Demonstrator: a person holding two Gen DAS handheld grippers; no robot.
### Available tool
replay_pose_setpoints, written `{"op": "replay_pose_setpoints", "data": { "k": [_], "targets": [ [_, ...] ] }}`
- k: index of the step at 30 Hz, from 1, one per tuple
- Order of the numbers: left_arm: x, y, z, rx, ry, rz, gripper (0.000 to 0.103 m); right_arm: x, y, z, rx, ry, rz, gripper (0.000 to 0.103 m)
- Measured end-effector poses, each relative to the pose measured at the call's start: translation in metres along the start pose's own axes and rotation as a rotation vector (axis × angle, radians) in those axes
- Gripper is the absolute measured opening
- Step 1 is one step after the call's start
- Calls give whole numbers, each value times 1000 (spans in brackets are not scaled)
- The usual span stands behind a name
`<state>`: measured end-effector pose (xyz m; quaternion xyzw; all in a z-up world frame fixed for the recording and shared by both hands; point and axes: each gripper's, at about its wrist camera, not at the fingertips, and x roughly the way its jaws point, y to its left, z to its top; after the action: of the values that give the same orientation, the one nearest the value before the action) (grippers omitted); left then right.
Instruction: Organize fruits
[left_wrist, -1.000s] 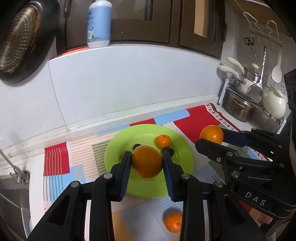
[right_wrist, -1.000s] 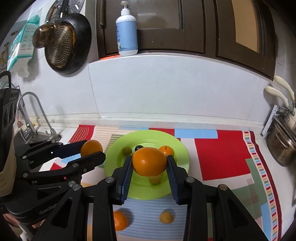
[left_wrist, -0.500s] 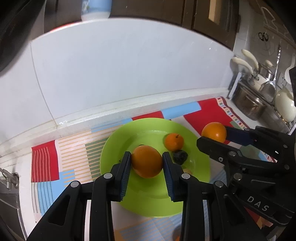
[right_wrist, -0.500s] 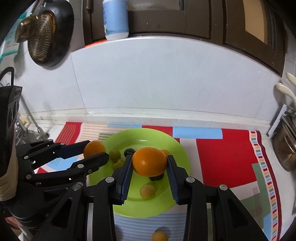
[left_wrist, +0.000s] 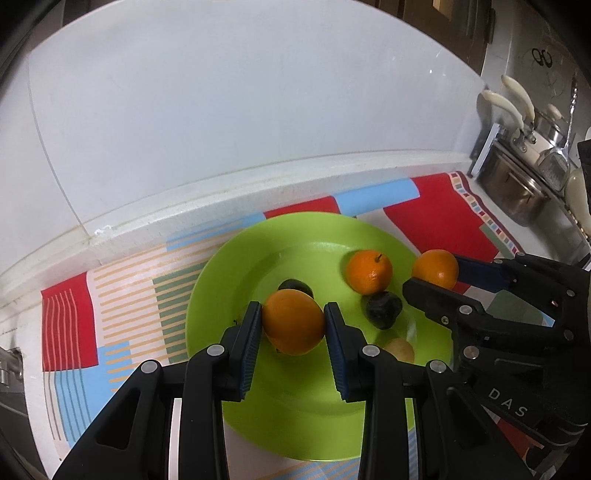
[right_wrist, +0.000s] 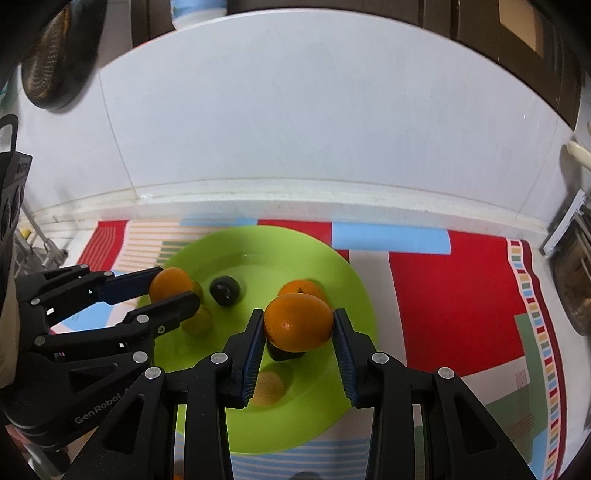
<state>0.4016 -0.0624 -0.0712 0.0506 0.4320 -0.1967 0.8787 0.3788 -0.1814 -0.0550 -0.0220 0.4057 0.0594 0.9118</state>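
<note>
**Two oranges come down over the green plate**

Over the green plate (left_wrist: 236, 406) both claws are now much lower than a second ago, and the plate fills more of each view. The left gripper (left_wrist: 293, 325) is pinching an orange (left_wrist: 293, 321) above the middle of the plate. The right gripper (right_wrist: 298, 325) is pinching another orange (right_wrist: 298, 323) nearer the plate's right edge. Both fruits look close to being set down — I think letting go comes next.

On the plate already lie a small tangerine (left_wrist: 368, 270), two dark fruits (left_wrist: 381, 309) and a yellowish one (left_wrist: 399, 350). They crowd the spot under the claws — an orange could bump them or roll. The striped mat (right_wrist: 461, 288) lies under the plate, and metal pots (left_wrist: 517, 192) stand past the mat's right corner.
</note>
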Motion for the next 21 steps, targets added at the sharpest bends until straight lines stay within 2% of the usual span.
{"op": "replay_pose_setpoints", "data": {
  "k": [5, 15, 18, 21],
  "targets": [
    [6, 3, -1, -16, 24, -15, 34, 5, -1, -2, -4, 15, -5, 37],
    [1, 6, -1, -26, 24, -26, 34, 5, 3, -2, -16, 13, 5, 38],
    [-5, 6, 0, -27, 11, -26, 36, 1, 3, -1, -18, 6, 3, 45],
    [-15, 6, 1, -29, -12, -23, 40, -5, 4, -2, -20, -5, 0, 47]
  ]
}}
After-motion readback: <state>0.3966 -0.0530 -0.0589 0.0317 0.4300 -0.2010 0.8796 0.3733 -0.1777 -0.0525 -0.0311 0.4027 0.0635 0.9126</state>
